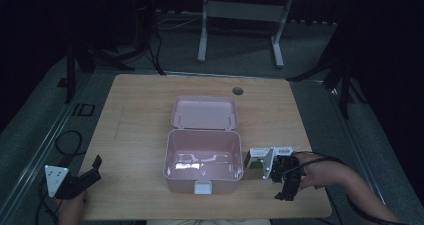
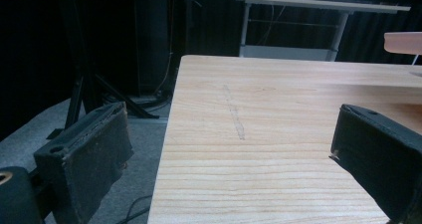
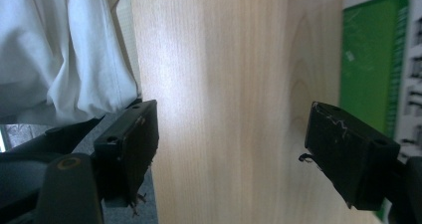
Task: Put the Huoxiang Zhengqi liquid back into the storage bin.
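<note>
Both tongs stand wide open with nothing between their jaws: the right gripper [image 1: 286,187] hovers beside a small green-and-white card packet [image 1: 262,161], just right of the open pink plastic lidded box [image 1: 203,161]; the left gripper [image 1: 80,180] rests at the wooden table's [image 1: 135,130] near left edge.

One open pink plastic lidded box [image 1: 203,157], one green-and-white card packet [image 1: 260,160], two black handheld grippers, one light wooden tabletop [image 1: 135,130].

I see a pale pink box [image 1: 202,167] at frame centre on the light wood-grain table [image 1: 135,120], a green-and-white package [image 1: 261,160] centre right, and black grippers lower left [image 1: 92,167] and lower right [image 1: 285,192].
</note>
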